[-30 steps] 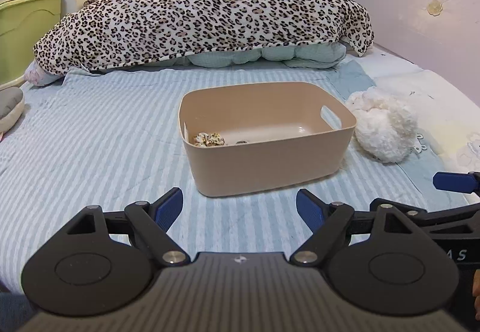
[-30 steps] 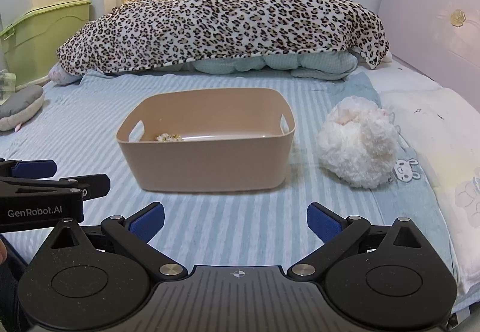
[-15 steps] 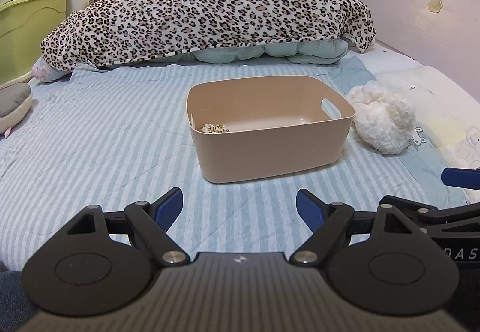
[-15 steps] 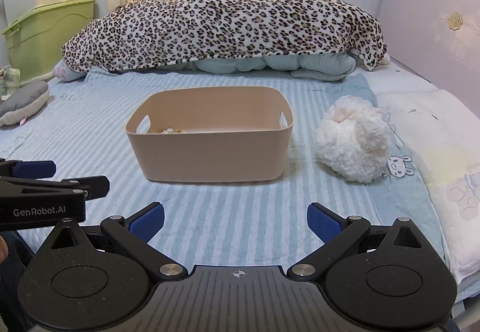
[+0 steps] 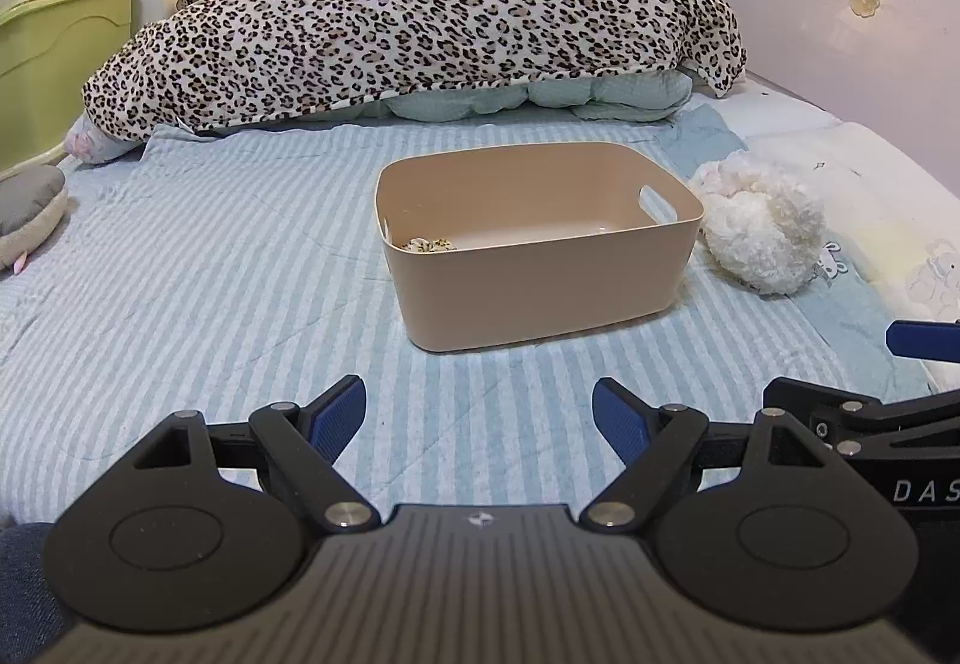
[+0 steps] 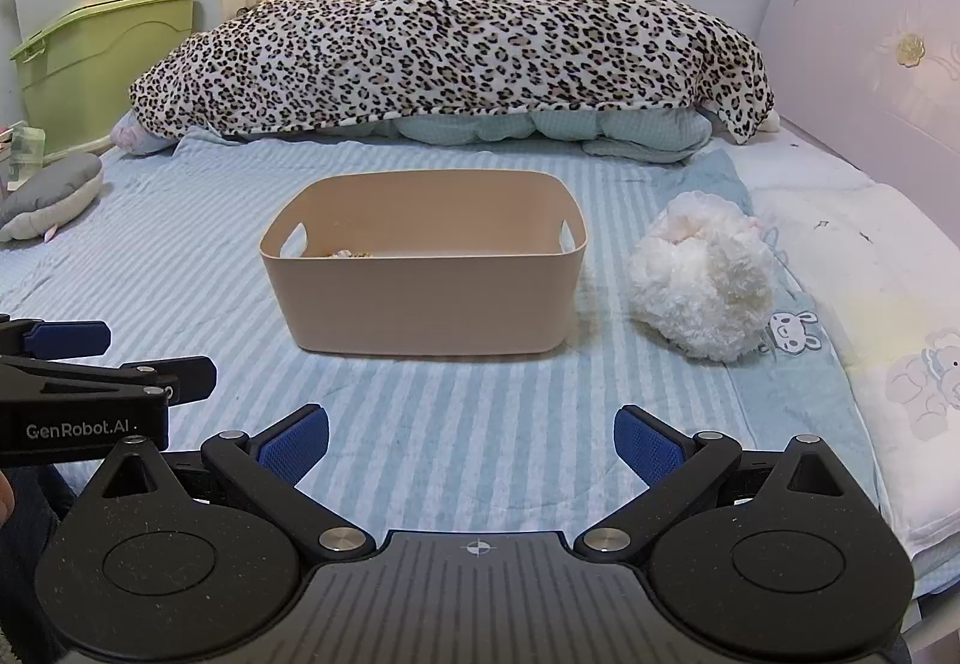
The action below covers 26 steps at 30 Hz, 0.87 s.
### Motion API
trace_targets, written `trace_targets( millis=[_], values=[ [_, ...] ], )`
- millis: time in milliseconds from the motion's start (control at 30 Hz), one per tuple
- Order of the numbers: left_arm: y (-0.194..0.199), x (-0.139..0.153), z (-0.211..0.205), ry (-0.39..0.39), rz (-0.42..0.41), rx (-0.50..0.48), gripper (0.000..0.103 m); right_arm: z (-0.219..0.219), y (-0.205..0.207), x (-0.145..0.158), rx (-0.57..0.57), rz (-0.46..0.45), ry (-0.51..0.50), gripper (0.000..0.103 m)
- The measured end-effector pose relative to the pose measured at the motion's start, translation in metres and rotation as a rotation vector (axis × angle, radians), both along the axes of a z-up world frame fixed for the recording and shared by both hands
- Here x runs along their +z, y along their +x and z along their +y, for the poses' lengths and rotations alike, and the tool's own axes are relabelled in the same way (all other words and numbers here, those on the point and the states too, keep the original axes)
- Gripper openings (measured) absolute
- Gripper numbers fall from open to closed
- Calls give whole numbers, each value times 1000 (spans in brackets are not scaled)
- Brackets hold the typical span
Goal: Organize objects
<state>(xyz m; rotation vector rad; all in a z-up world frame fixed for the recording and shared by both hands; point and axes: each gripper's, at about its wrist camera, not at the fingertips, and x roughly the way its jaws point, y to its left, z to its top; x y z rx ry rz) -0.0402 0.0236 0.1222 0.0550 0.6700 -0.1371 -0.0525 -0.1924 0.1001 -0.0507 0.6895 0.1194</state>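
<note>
A beige plastic bin stands on the blue striped bed cover, with a small patterned item inside at its left end. A white fluffy plush lies just right of the bin. My left gripper is open and empty, held back from the bin near the bed's front edge. My right gripper is open and empty, also back from the bin. Each gripper shows at the side of the other's view.
A leopard-print blanket is heaped over pale quilts at the far end. A grey cushion lies at the left edge. Green and cream storage boxes stand left of the bed. A lilac headboard runs along the right.
Both grippers have drawn back from the bin, which now looks smaller and farther. Both stay open and empty.
</note>
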Motion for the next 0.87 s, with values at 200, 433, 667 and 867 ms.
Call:
trace_targets(
  millis=[200, 433, 667, 867],
  values=[
    [-4, -1, -4, 16, 1, -15, 83, 0, -1, 1, 1, -1, -6, 103],
    [-5, -2, -5, 20, 9, -14, 83, 0, -1, 1, 2, 1, -6, 103],
    [-5, -4, -5, 22, 18, -8, 83, -2, 0, 0, 4, 11, -10, 103],
    [-4, -5, -5, 19, 21, -10, 84, -4, 2, -2, 1, 15, -10, 103]
  ],
)
